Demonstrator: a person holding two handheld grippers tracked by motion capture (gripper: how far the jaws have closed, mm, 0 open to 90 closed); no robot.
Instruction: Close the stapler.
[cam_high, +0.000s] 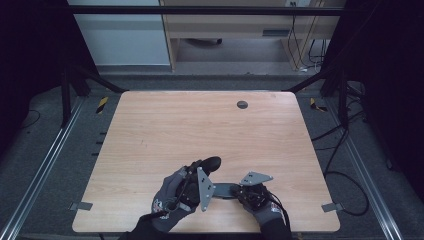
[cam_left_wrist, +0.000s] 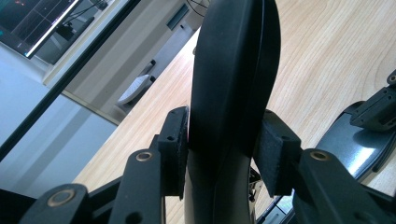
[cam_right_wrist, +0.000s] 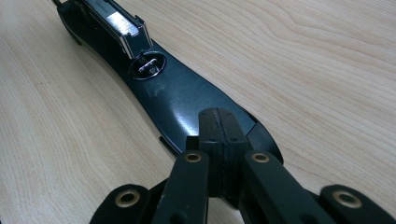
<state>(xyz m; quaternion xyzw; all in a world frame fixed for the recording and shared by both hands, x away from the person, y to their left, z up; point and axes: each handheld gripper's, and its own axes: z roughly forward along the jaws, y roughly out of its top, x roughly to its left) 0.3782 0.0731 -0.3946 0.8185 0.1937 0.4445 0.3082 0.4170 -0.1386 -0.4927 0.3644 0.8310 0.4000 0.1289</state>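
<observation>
Two gloved hands are working at the near edge of a wooden table (cam_high: 165, 125). The left gripper (cam_left_wrist: 226, 149) is clamping its fingers (cam_left_wrist: 175, 151) on a stapler's black top arm (cam_left_wrist: 231, 74), lifting it open. The right gripper (cam_right_wrist: 219, 135), fingers closed together, is pressing on the stapler's dark base (cam_right_wrist: 177, 102), lying flat on the table.
</observation>
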